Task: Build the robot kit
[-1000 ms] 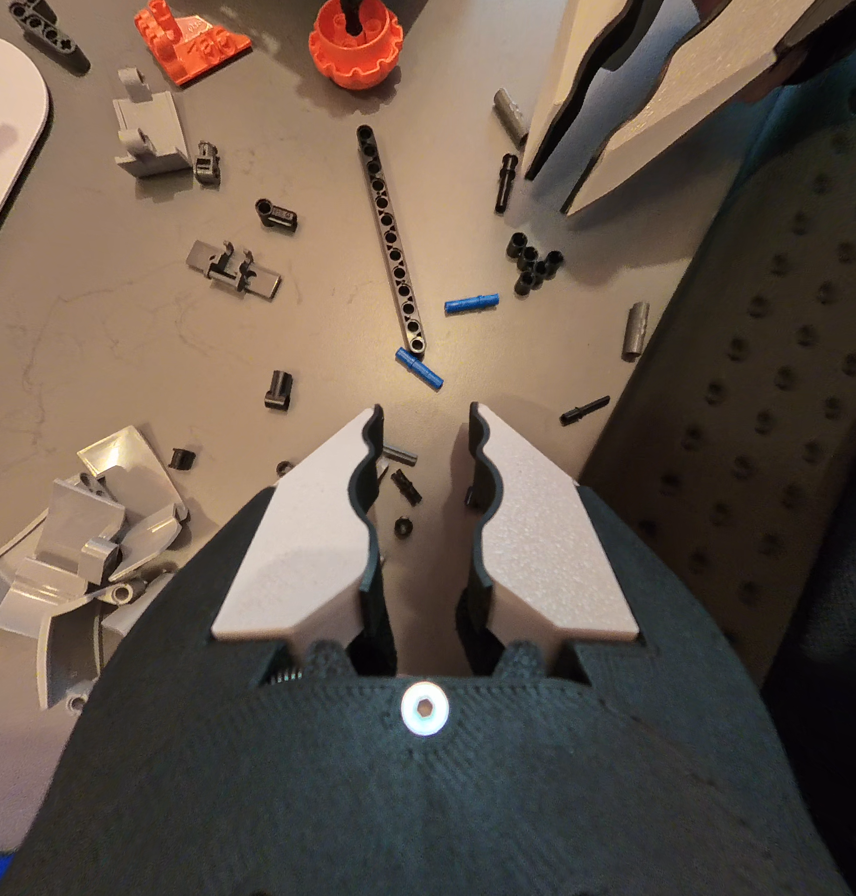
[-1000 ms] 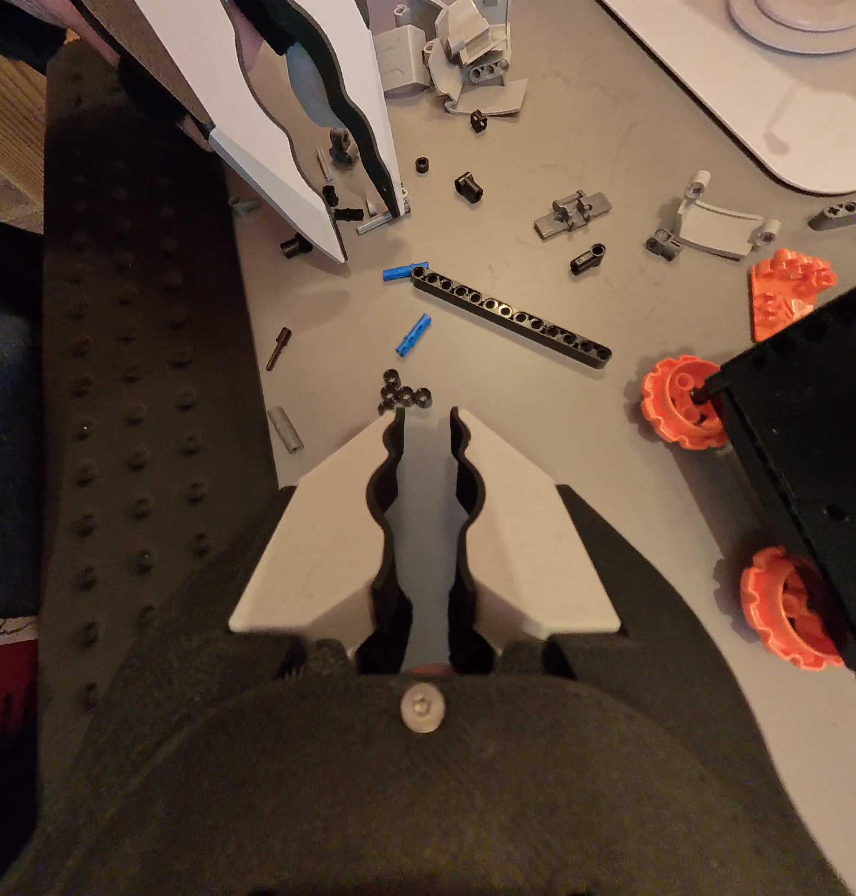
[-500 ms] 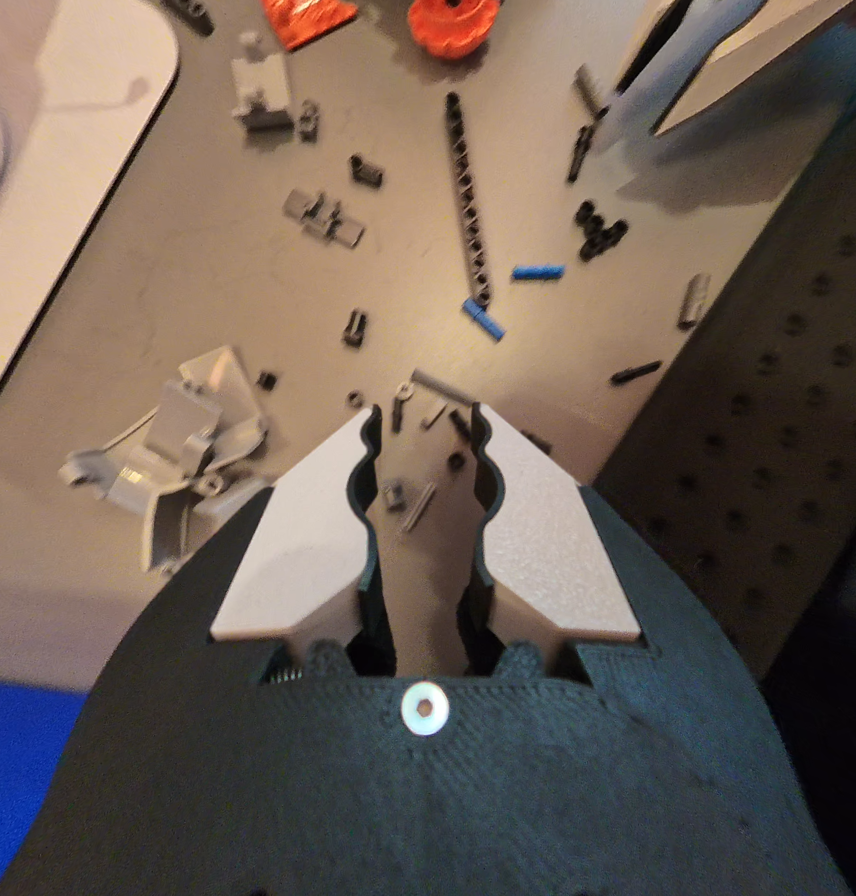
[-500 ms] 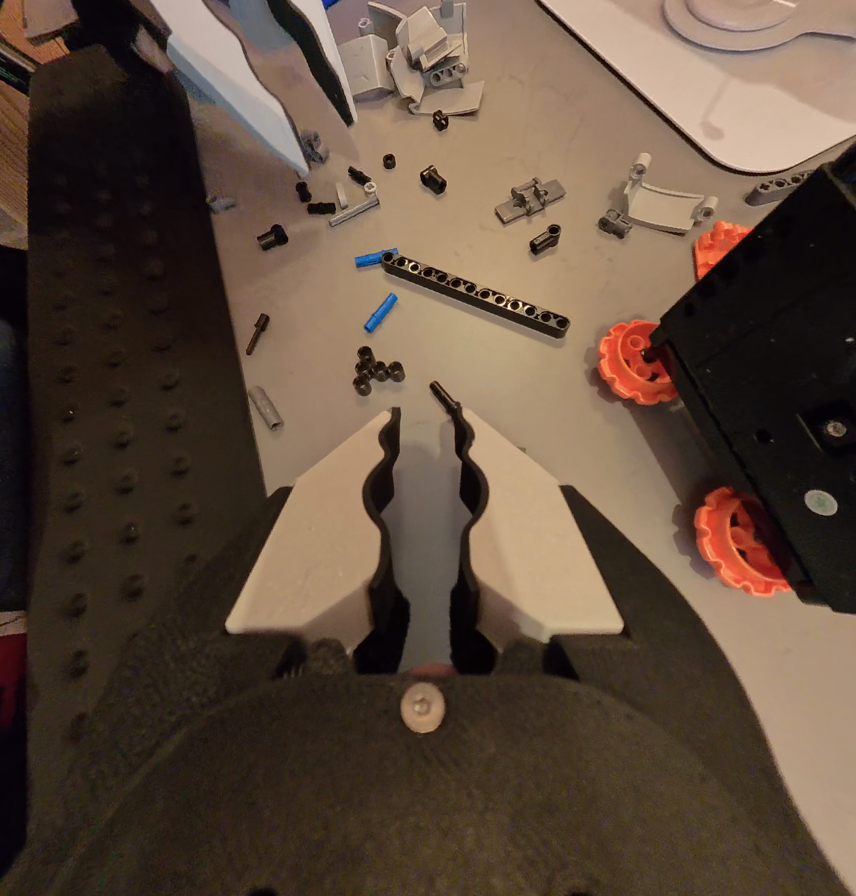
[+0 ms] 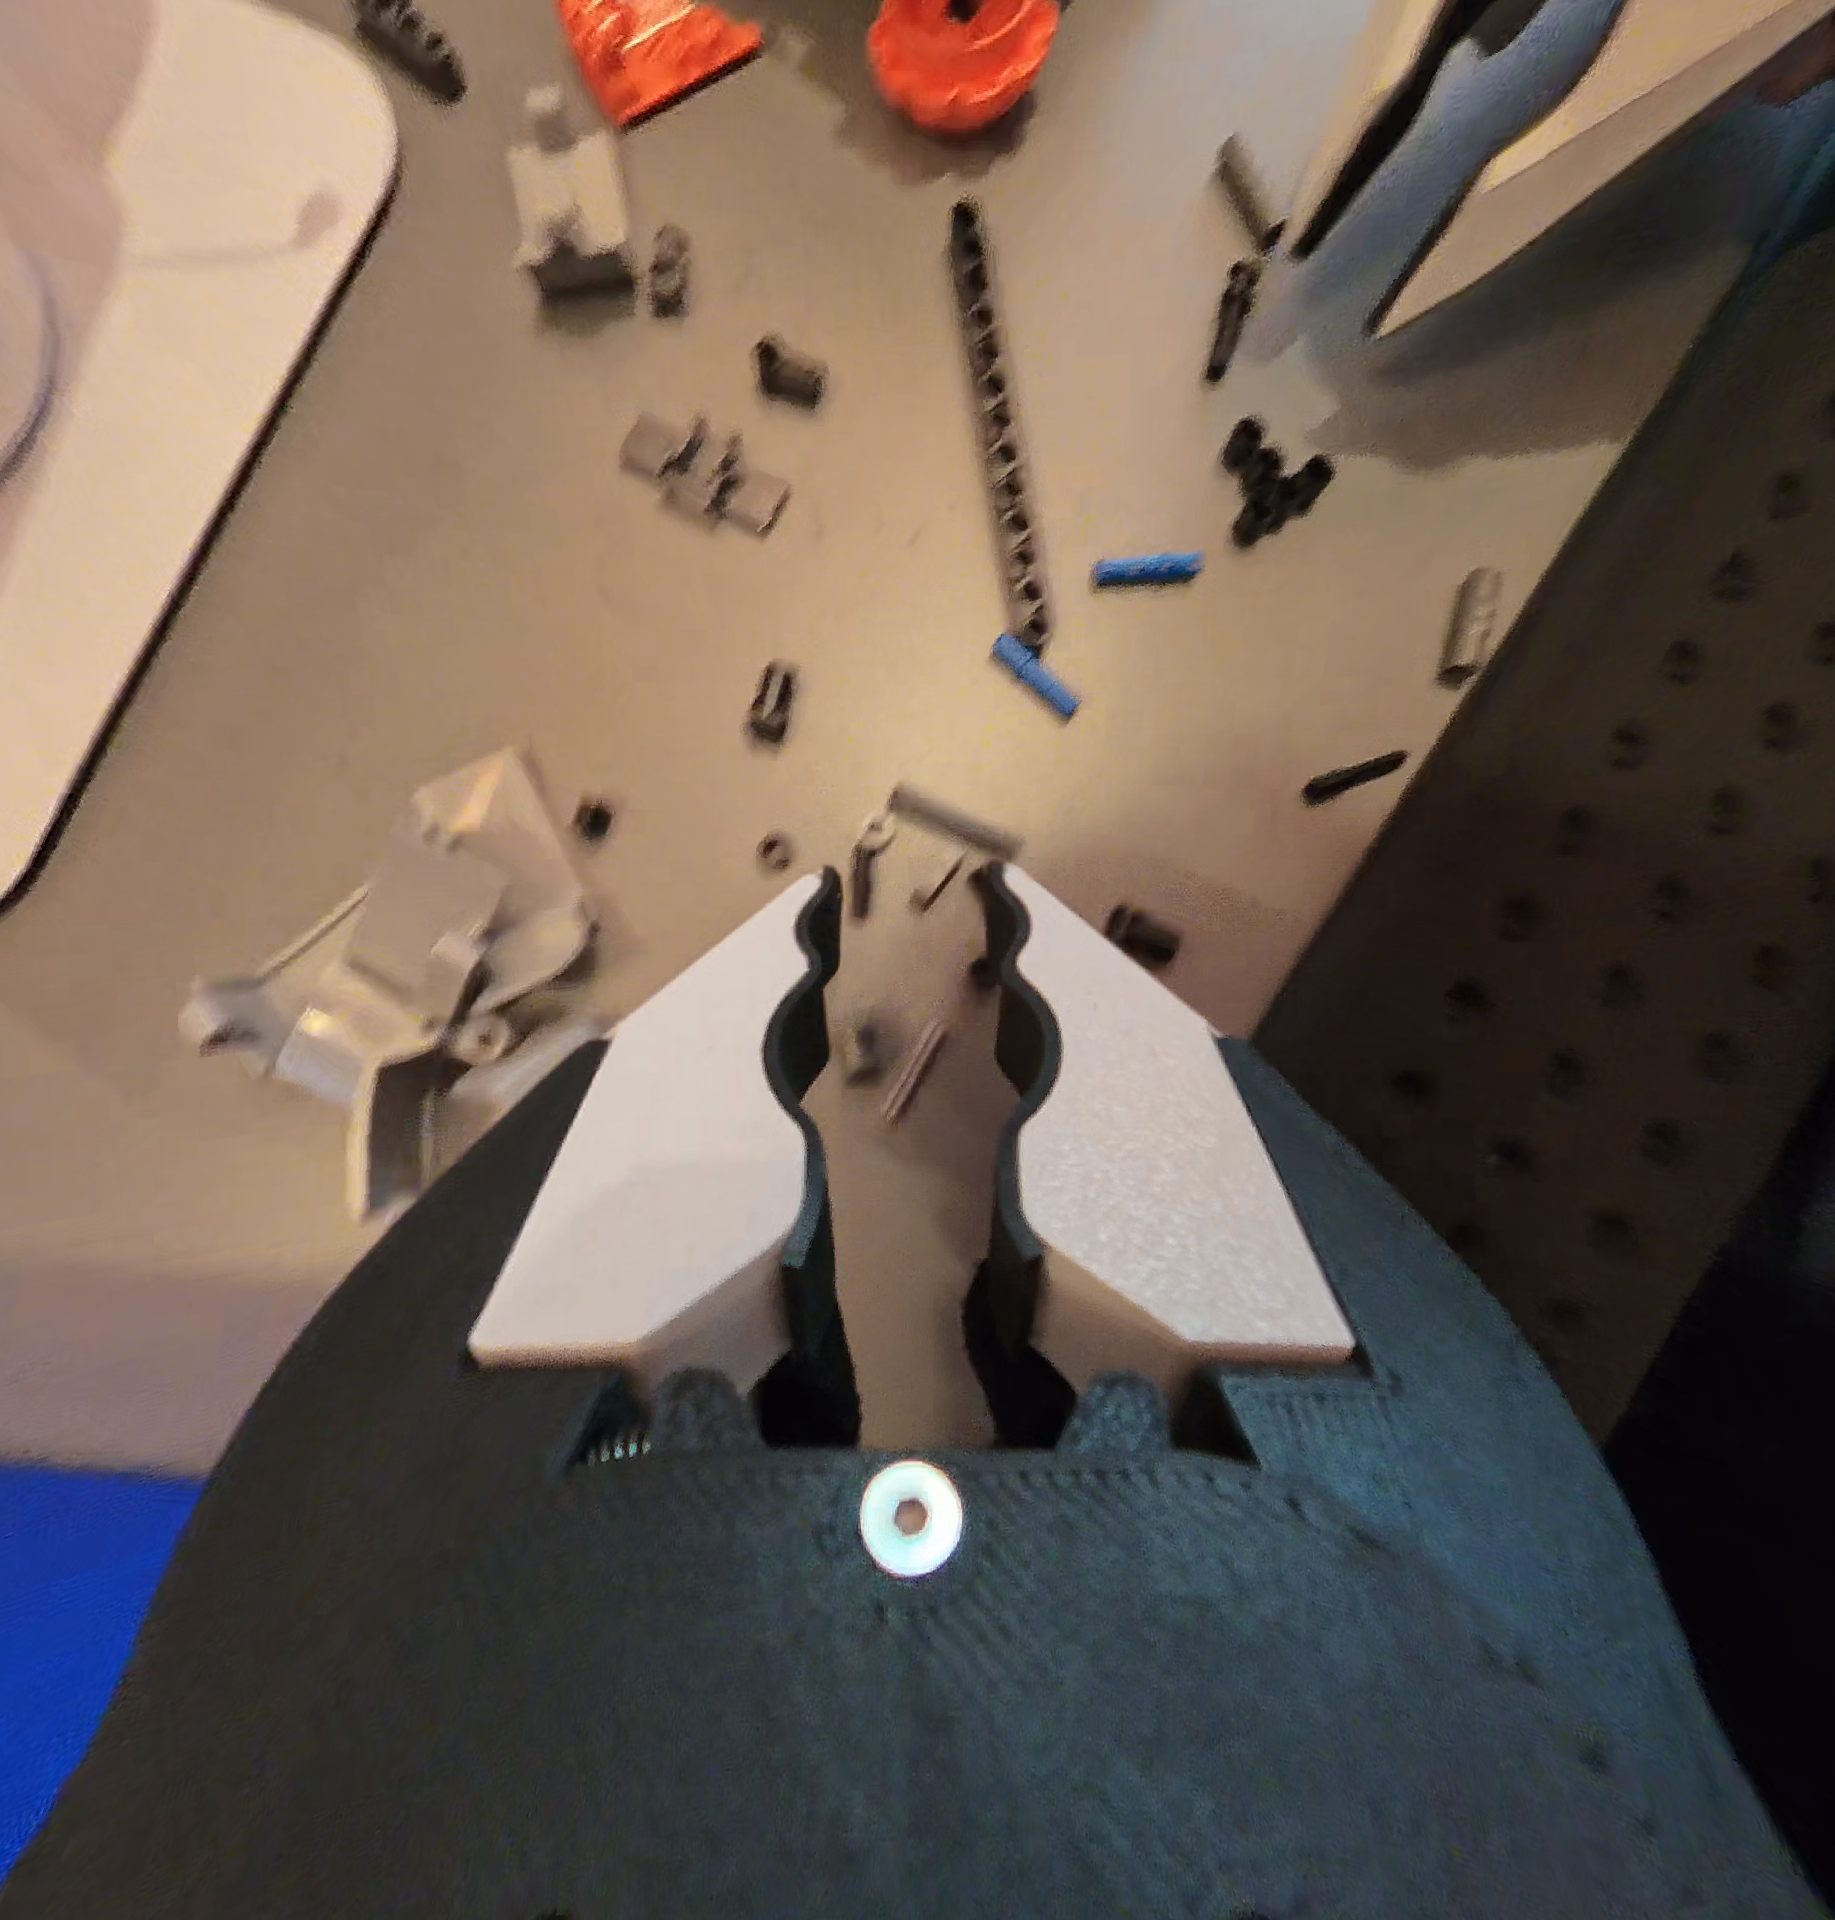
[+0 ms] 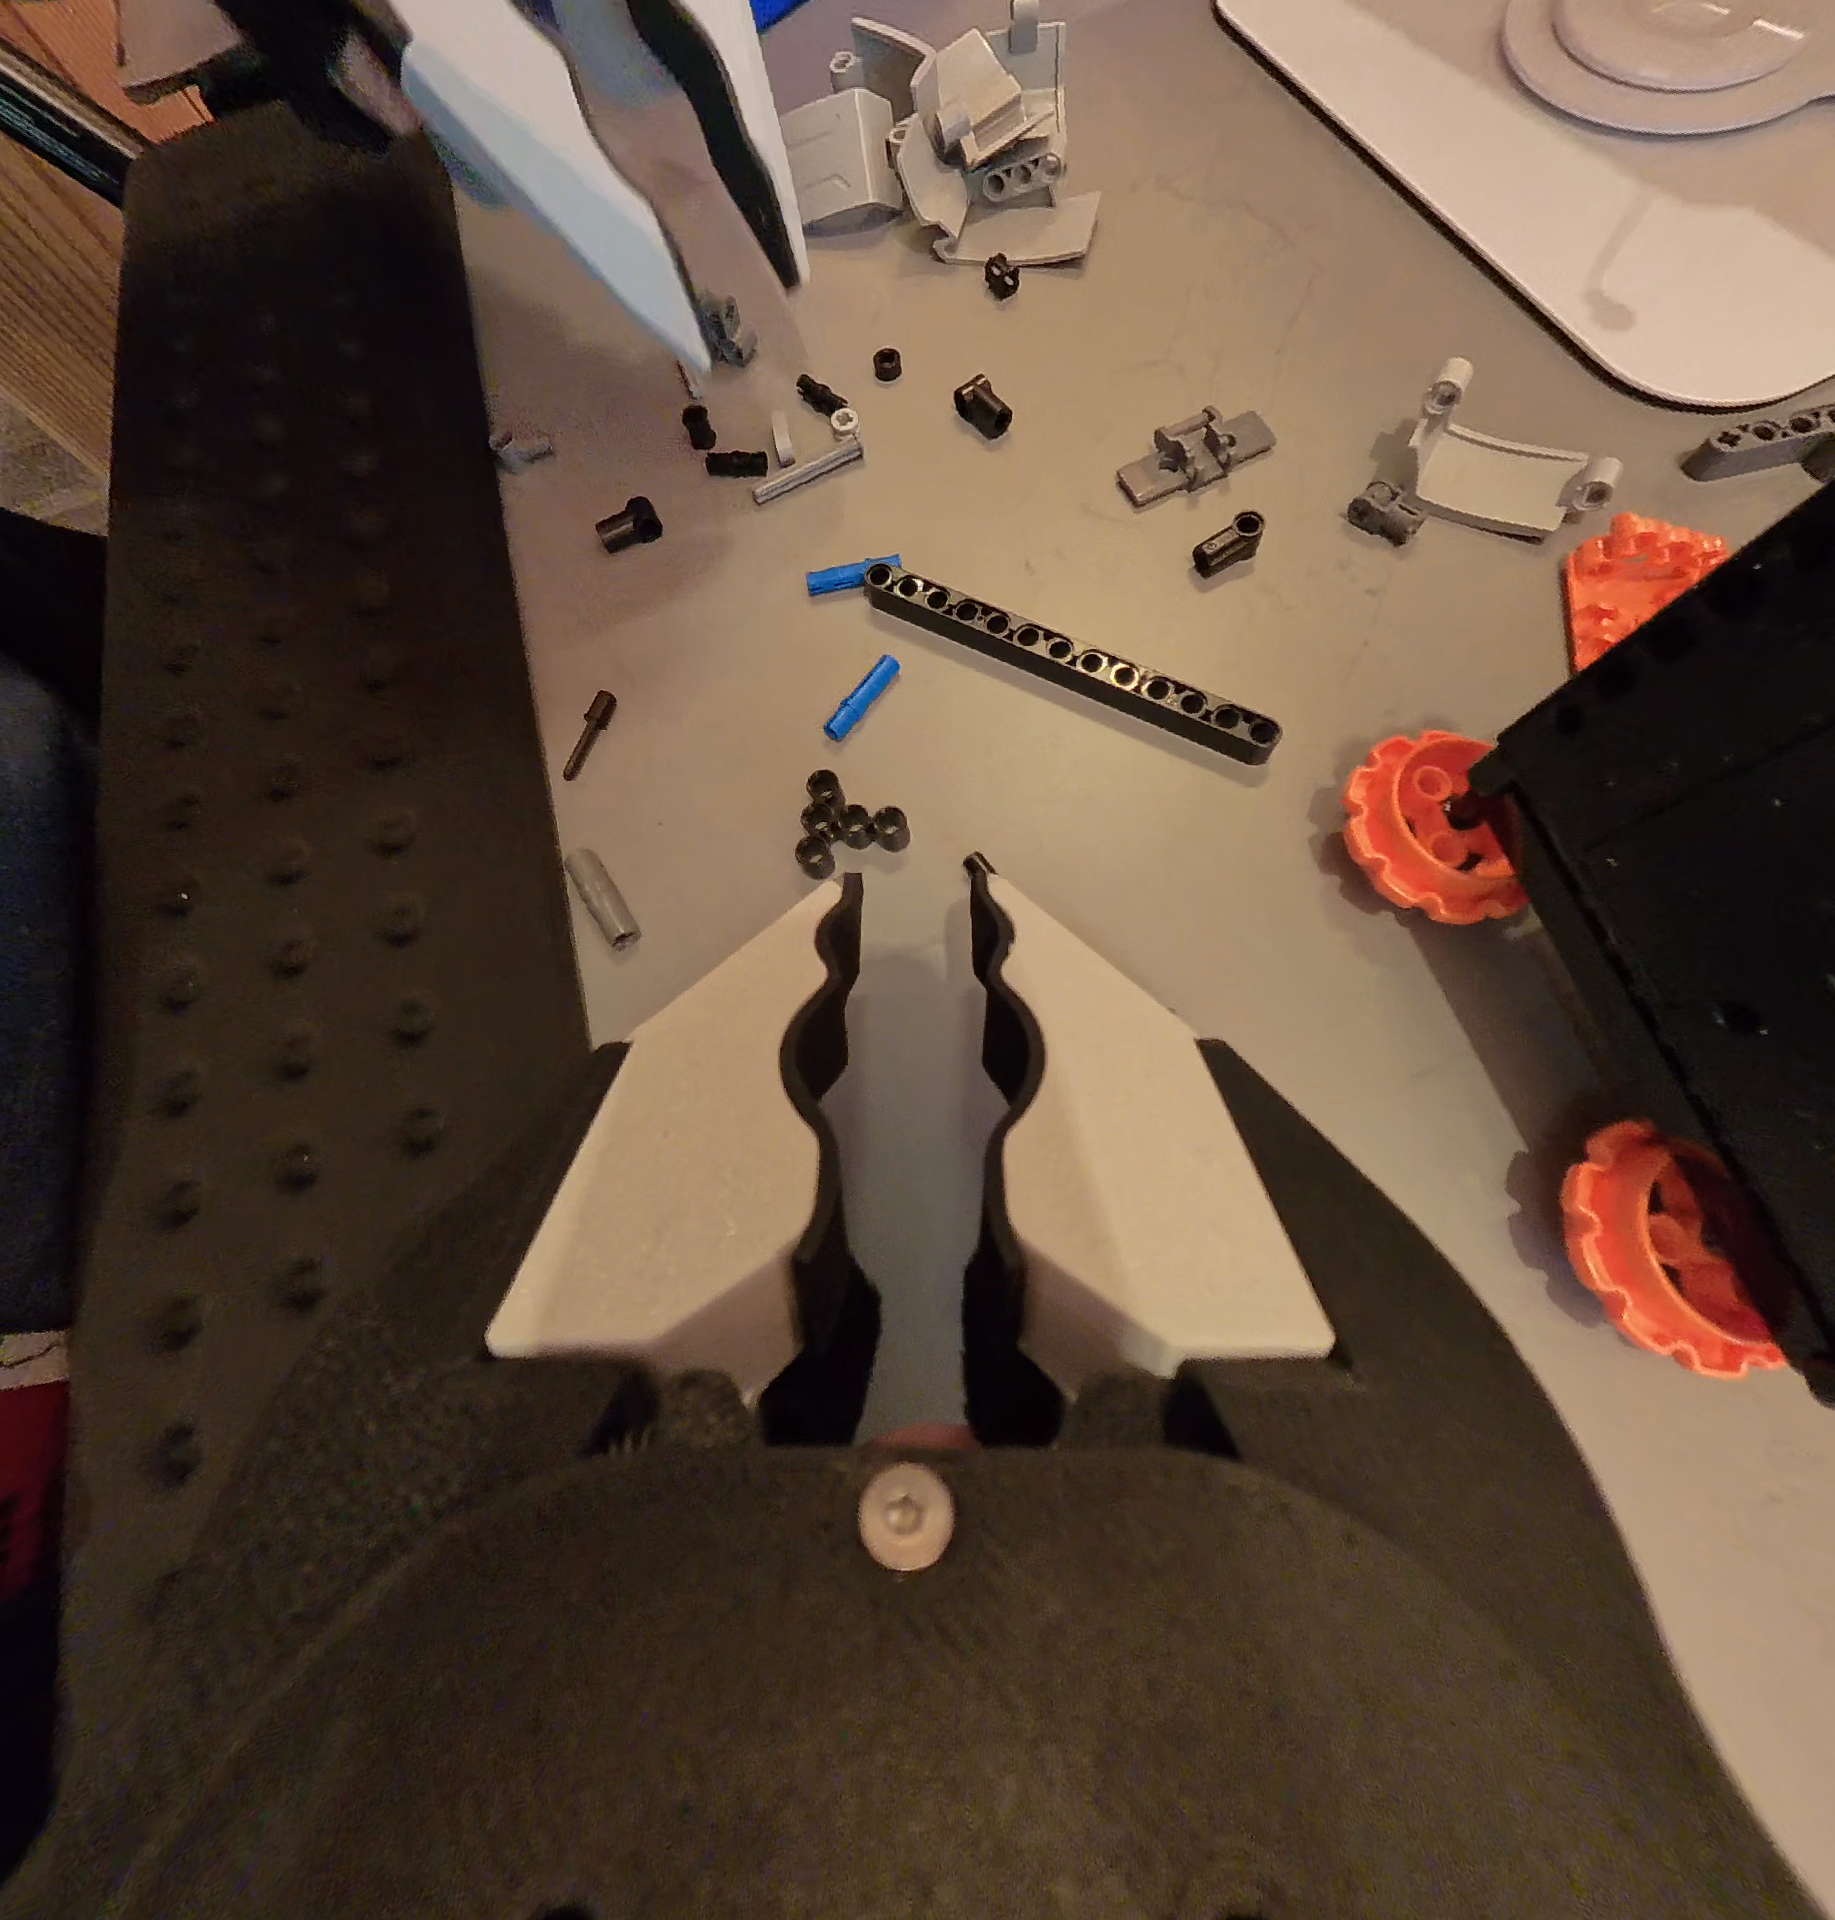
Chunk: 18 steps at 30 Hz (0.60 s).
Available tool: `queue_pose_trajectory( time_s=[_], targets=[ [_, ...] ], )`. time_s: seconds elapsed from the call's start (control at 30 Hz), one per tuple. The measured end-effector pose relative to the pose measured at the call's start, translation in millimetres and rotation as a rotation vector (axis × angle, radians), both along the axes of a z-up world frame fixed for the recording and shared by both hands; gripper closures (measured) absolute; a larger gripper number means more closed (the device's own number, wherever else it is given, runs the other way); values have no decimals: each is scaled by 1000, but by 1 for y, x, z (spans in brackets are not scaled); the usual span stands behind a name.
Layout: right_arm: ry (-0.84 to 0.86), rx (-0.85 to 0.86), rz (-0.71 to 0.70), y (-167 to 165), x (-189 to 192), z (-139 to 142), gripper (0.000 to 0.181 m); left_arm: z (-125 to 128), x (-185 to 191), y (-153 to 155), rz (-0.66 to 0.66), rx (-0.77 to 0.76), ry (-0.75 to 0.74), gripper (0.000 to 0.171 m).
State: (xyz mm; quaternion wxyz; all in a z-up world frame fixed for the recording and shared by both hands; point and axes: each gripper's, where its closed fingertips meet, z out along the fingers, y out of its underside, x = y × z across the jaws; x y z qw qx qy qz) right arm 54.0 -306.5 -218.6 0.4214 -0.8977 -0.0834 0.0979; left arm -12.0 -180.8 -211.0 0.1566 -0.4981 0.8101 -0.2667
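Observation:
My left gripper (image 5: 908,883) is open and empty above the grey table. Small grey and black pins (image 5: 913,1060) lie under its gap, with a grey axle (image 5: 954,826) just past its tips. A pile of grey panels (image 5: 425,997) lies to its left. My right gripper (image 6: 913,883) is open and empty. A cluster of black bushes (image 6: 851,826) lies just ahead of its left finger. The end of a black pin (image 6: 975,862) shows at its right fingertip; I cannot tell if they touch. A long black beam (image 6: 1069,665) and two blue pins (image 6: 859,698) lie farther ahead.
A black vehicle body (image 6: 1671,935) with orange wheels (image 6: 1432,826) stands at the right. A black studded mat (image 6: 300,727) runs along the table's left edge. A white pad (image 6: 1567,208) lies at the back right. The left gripper (image 6: 601,156) shows at the top. My right fingertips sit around 15 cm from my left ones. My right tips are about 12 cm from the grey axle (image 5: 954,826), my left tips only 4 cm. My right wrist view (image 6: 810,476) looks at it from another angle.
Both grippers have drawn back from the parts, so more of the table shows. The black pin has come into view at my right fingertip. My left jaws have narrowed slightly.

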Motion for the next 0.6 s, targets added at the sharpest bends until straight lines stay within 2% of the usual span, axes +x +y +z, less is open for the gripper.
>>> queue_pose_trajectory(
  time_s=[0.07, 0.2, 0.3, 0.4, 0.6],
  targets=[
    [4, 6, -3, 1, -1, 1, 163, -3, 9, -23, -59, -20, 2, 144],
    [7, 14, -11, 1, -2, 2, 163, -17, 24, -52, -73, -44, 27, 144],
    [5, 20, -18, 0, -2, 2, 164, -27, 27, -54, -40, -35, 65, 150],
    [9, 26, -21, 1, -3, 3, 164, -29, 29, -52, -17, -29, 64, 164],
    [8, 38, -3, 7, -4, 6, 165, -29, 29, -51, -18, -29, 40, 168]
  ],
)
